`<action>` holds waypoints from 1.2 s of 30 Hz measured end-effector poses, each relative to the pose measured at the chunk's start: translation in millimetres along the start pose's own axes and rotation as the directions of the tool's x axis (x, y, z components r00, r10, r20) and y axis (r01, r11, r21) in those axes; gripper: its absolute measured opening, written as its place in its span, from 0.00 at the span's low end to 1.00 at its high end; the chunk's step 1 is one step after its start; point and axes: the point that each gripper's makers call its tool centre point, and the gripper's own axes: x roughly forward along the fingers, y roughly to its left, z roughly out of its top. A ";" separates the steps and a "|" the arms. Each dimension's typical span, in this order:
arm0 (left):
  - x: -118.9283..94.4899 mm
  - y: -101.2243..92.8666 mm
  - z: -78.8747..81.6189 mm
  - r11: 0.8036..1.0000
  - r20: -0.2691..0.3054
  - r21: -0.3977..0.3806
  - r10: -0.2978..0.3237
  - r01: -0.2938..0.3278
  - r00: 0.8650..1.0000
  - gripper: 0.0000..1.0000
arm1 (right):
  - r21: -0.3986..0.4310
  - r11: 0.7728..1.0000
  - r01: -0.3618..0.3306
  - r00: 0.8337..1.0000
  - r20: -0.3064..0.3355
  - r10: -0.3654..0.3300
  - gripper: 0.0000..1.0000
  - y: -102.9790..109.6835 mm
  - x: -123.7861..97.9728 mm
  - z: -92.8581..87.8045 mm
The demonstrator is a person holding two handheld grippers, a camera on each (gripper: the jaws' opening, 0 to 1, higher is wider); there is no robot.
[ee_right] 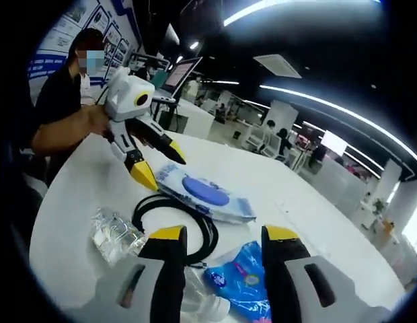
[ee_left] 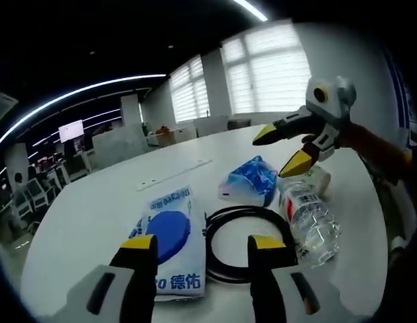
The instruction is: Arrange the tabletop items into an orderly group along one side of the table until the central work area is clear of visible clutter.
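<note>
On the white table (ee_left: 81, 215) lie a white packet with a blue disc print (ee_left: 168, 235), a black cable coil (ee_left: 245, 243), a clear plastic bottle (ee_left: 309, 219) on its side and a crumpled blue bag (ee_left: 252, 178). My left gripper (ee_left: 202, 252) stands open just short of the packet and coil. My right gripper (ee_left: 282, 149) hovers open above the bottle's cap end and the blue bag. In the right gripper view, my right gripper (ee_right: 224, 242) is open over the blue bag (ee_right: 245, 276) and bottle (ee_right: 118, 239). The left gripper (ee_right: 161, 167) hangs open by the packet (ee_right: 208, 192) and coil (ee_right: 175, 222).
A thin white strip (ee_left: 175, 173) lies farther back on the table. A person (ee_right: 67, 114) in dark clothes stands at the table's edge behind the left gripper. Desks, chairs and screens fill the office beyond. Bare tabletop (ee_right: 309, 222) stretches past the packet.
</note>
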 end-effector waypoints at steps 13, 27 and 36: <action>3.9 0.0 3.3 0.999 -0.016 0.031 0.010 -0.010 1.000 0.49 | -0.131 0.991 -0.029 0.999 -0.030 0.025 0.41 1.2 14.7 2.5; 8.1 -0.3 2.9 0.998 -0.030 0.053 0.016 -0.014 0.999 0.46 | -0.239 0.970 -0.051 0.996 -0.082 0.032 0.40 -0.6 29.6 -0.8; 9.0 1.7 4.3 0.995 -0.038 0.090 0.038 -0.035 0.999 0.44 | -0.331 0.942 -0.050 0.994 -0.112 0.013 0.39 -8.5 39.3 0.1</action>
